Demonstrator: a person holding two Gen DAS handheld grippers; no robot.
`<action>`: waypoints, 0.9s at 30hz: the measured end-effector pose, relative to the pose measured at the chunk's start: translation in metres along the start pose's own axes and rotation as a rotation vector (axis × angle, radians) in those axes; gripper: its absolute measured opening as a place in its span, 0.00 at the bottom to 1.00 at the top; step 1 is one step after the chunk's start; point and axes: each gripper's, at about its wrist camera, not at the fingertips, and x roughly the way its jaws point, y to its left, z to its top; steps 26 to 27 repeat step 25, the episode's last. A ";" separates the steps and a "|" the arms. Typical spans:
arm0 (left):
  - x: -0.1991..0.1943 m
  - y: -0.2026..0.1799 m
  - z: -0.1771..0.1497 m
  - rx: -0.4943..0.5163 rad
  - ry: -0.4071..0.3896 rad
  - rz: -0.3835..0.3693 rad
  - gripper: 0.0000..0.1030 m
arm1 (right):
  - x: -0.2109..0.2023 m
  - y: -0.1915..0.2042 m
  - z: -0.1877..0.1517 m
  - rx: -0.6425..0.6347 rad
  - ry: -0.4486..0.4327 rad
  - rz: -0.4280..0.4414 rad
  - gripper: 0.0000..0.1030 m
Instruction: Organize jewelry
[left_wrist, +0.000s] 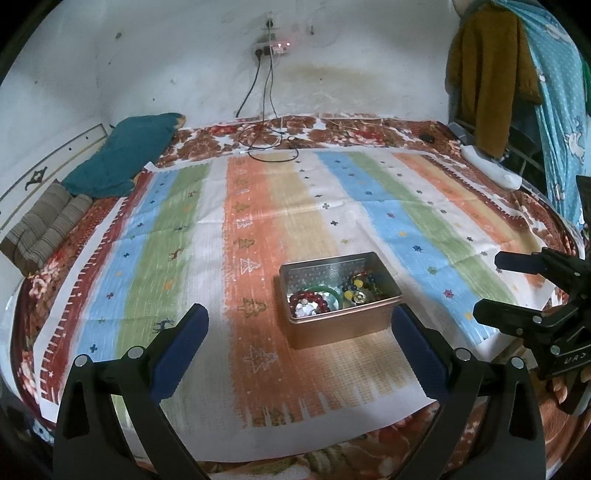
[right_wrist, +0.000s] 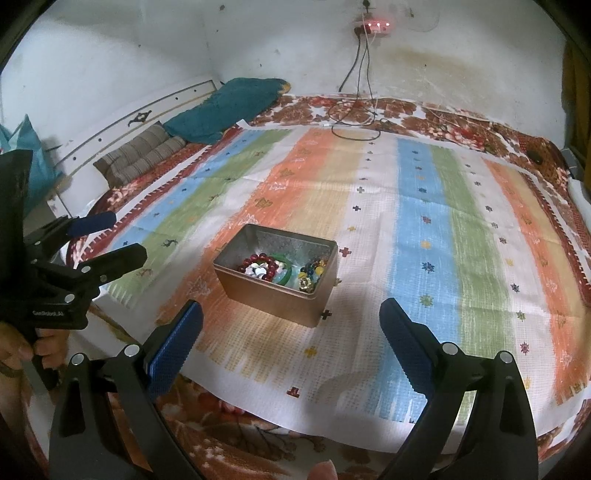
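Ahead of both hand-held grippers, jewelry tin (left_wrist: 340, 299).

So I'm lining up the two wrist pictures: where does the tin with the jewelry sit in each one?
Left wrist: the tin sits just right of centre, between the left claw's fingertips, nearer the right one.
Right wrist: the tin sits just left of centre, ahead of the right claw, toward its left fingertip.
Shared landmark: the orange stripe of the cloth under it.
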 end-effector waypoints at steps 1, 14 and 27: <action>0.000 0.000 0.000 0.001 -0.001 -0.001 0.94 | 0.000 0.000 0.000 0.001 0.000 0.000 0.94; -0.004 -0.002 -0.001 0.009 -0.016 -0.023 0.94 | 0.000 0.000 -0.004 0.002 -0.004 -0.001 0.94; -0.001 -0.004 -0.001 0.010 -0.006 -0.035 0.94 | 0.000 -0.002 -0.005 0.013 -0.002 -0.003 0.94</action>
